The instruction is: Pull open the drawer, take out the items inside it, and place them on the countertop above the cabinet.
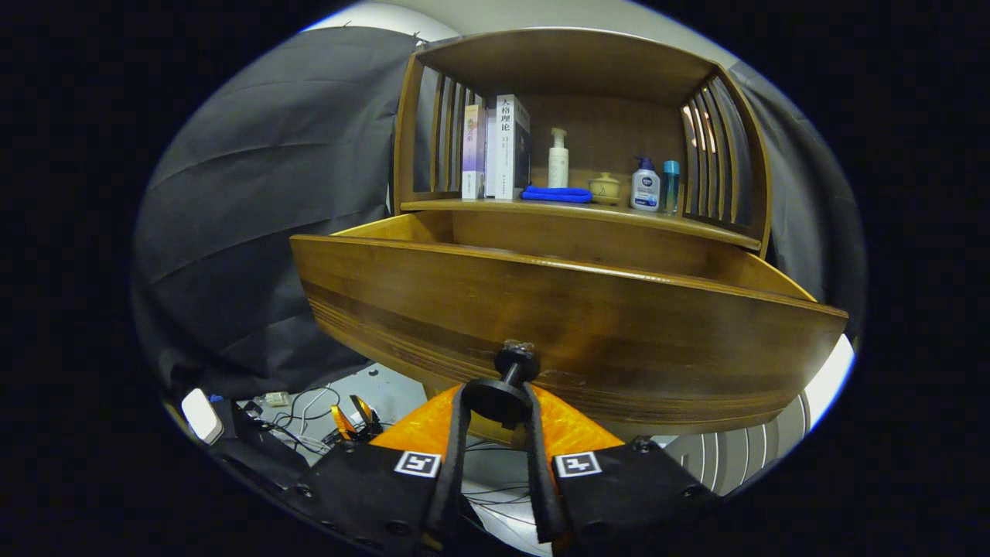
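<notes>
Wooden and brown, the cabinet (580, 62) rose beyond the fingers, its slatted sides framing the countertop (696, 224). Below that surface the drawer (572, 325) stood pulled well out, its broad front panel close ahead of the gripper and its inner walls visible behind the top edge; whatever lay inside was hidden by the front panel.

On the countertop, from one slatted side to the other, stood a few upright books (499, 147), a flat folded blue cloth (557, 194) just beside them with a white pump bottle (558, 158) behind it, a small lidded ceramic pot (604, 188), then a white-and-blue pump bottle (645, 186) touching or nearly touching a slim blue bottle (670, 186).

Smallest of all, the dark round knob (517, 362) stuck out from the middle of the drawer front. The gripper (499, 402) was closed on that knob, one finger pressed against each side of its disc-shaped head.
</notes>
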A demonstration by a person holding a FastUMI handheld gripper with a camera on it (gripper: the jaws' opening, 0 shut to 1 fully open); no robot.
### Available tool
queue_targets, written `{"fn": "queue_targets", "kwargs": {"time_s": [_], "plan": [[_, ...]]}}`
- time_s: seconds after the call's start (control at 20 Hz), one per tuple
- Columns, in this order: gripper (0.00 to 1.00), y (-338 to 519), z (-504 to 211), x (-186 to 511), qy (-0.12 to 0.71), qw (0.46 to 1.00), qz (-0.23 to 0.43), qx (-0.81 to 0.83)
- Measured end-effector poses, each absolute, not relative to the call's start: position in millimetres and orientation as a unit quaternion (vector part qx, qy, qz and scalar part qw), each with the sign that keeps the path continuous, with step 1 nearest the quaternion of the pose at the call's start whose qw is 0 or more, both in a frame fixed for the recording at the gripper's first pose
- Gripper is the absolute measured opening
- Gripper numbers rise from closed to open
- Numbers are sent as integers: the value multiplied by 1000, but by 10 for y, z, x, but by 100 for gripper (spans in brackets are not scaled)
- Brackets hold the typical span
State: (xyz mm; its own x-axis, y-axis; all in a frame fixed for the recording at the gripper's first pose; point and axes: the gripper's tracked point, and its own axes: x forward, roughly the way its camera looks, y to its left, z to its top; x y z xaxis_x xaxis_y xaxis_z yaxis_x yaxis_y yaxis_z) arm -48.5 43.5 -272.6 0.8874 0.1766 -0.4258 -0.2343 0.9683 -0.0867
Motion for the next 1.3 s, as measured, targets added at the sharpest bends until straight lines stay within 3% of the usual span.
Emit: {"fn": "queue_targets", "kwargs": {"time_s": [0.45,0.8,1.3], "plan": [[97,170,-2255,-872,227,961,121,-98],[97,-89,-1588,-719,242,959,128,-73],[98,58,-1401,302,303,942,141,-33]]}}
